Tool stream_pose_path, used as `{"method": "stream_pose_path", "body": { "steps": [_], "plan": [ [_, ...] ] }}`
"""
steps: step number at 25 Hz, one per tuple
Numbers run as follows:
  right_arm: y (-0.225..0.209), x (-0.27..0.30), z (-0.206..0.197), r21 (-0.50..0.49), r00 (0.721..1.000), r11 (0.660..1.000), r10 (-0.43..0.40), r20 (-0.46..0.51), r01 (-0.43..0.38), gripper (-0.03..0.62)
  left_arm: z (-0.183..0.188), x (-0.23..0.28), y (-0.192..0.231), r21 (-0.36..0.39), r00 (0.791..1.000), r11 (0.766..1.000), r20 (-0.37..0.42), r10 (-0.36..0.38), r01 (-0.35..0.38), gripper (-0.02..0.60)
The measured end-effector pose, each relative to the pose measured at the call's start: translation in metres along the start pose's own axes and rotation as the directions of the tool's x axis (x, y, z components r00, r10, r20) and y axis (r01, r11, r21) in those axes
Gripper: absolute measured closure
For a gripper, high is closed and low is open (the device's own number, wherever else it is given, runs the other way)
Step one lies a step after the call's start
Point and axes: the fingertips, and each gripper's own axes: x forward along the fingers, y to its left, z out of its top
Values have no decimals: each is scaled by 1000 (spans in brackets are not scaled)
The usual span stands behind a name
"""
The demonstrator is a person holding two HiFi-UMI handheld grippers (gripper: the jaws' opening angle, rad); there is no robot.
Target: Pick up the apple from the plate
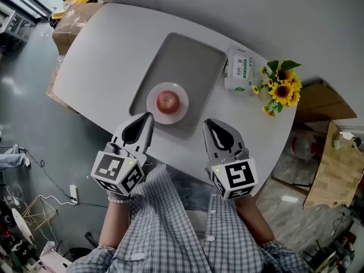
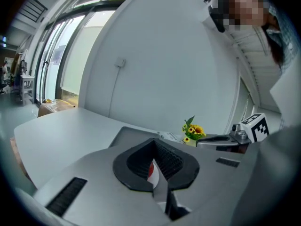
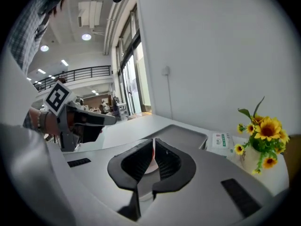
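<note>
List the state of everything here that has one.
apple: whole, resting on the plate, untouched.
plate: on the tray.
tray: flat on the table.
wipes pack: lying beside the tray.
sunflowers: upright near the table edge.
left claw: shut, empty.
right claw: shut, empty.

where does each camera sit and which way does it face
Head view: on the person's head, looking steeply down at the table, the apple on its plate in a tray; checked sleeves, left gripper and right gripper show.
Left gripper view: on the left gripper, along its shut jaws across the table to a wall; the right gripper shows at right.
Right gripper view: on the right gripper, along its shut jaws; the left gripper shows at left.
Shared: all three show the sunflowers.
</note>
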Motion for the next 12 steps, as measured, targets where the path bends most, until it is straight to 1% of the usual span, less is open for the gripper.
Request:
{"method": "stream_pose_path", "body": {
  "steps": [2,4,6,9,12],
  "plan": [
    [-4,7,-5,46,1000,999,-26,-18,27,563,-7,5,13,-16,999,1000,-31,8,-8,572],
    [-5,18,-8,58,999,997,-39,-33,41,563,-14,12,24,-24,998,1000,-65,3,-5,572],
    [-3,30,-9,27,998,999,-38,-48,40,563,-19,20,35,-16,995,1000,-96,-3,1,572],
    [3,46,-14,-26,996,999,-34,-84,32,563,-27,28,47,22,990,1000,-139,-8,11,572],
    [5,60,-19,-36,993,999,-39,-115,35,563,-37,35,56,37,983,999,-183,-25,33,572]
  ]
}}
